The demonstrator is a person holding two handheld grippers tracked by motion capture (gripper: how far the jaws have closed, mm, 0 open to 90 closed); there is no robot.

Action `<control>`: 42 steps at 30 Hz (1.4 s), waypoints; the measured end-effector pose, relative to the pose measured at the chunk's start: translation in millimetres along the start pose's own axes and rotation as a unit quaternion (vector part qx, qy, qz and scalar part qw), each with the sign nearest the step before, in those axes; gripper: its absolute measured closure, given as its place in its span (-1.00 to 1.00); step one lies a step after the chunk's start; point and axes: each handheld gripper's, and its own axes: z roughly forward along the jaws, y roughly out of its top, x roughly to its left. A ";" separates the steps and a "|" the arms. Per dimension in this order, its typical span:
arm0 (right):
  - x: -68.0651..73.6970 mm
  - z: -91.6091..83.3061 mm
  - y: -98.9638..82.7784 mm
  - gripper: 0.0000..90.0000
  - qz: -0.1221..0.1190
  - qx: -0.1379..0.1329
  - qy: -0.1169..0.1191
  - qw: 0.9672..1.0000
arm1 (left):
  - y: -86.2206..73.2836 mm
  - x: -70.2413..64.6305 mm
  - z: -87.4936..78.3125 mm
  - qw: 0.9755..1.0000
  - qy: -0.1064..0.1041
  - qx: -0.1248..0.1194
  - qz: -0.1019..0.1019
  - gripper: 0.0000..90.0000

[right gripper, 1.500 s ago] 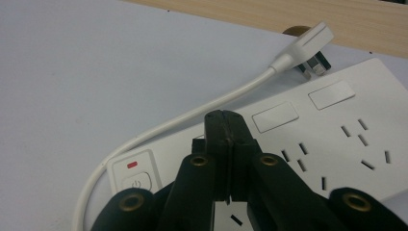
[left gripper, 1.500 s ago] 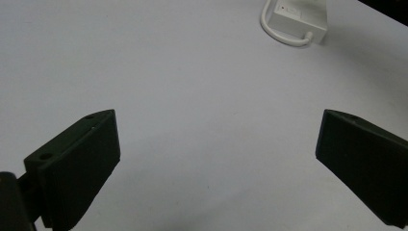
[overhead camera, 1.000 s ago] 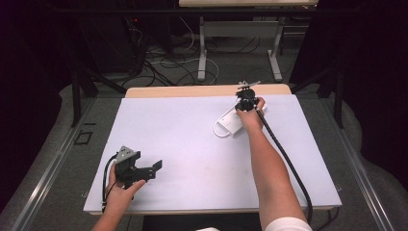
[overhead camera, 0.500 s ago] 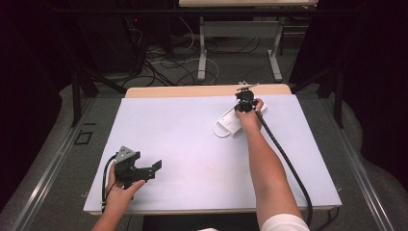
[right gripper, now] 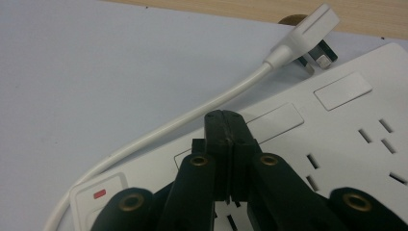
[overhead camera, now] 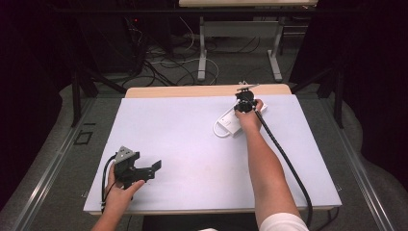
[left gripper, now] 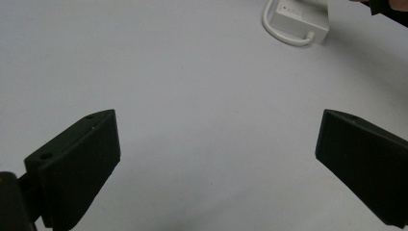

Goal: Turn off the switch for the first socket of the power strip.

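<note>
Right gripper view is showing my right gripper (right gripper: 226, 120) with its jaws pressed fully together, nothing between them, the tips hovering just over the white power strip (right gripper: 337, 144). I cannot tell whether the tips are touching the strip's face or hanging just above it. The strip is lying flat under me, its long axis running from the switch with the red mark (right gripper: 99, 194) at my near left up and away to the right, past a row of sockets. Its white cable (right gripper: 192, 118) is curving along the strip's far edge and ending in the plug (right gripper: 308, 33), which is lying on its side just beside the strip's far corner, close to the wooden table edge (right gripper: 240, 12).

In the high view the strip (overhead camera: 228, 124) is sitting at the far right part of the white table top (overhead camera: 183, 139), directly under my right hand (overhead camera: 248, 113), while my left gripper (overhead camera: 144, 171) is resting near the front left, well apart from it, jaws spread wide and holding nothing. From the left gripper view the strip (left gripper: 300, 19) is lying far ahead and to the right. I judge the right hand is the one placed to work on the strip; the plug is lying ahead of its tips.
</note>
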 end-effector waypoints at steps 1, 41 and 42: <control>0.1 0.0 0.0 1.00 0.001 0.001 0.000 1.000 | 0.0 0.0 0.1 1.000 0.000 0.000 0.000 -0.96; -0.5 3.2 -1.9 1.00 0.003 -0.001 -0.007 1.000 | -0.3 0.4 -0.4 1.000 0.002 0.000 -0.001 -0.96; -1.2 3.2 -2.1 1.00 0.003 -0.003 -0.002 1.000 | -0.3 0.4 -0.3 1.000 0.002 0.000 0.000 -0.96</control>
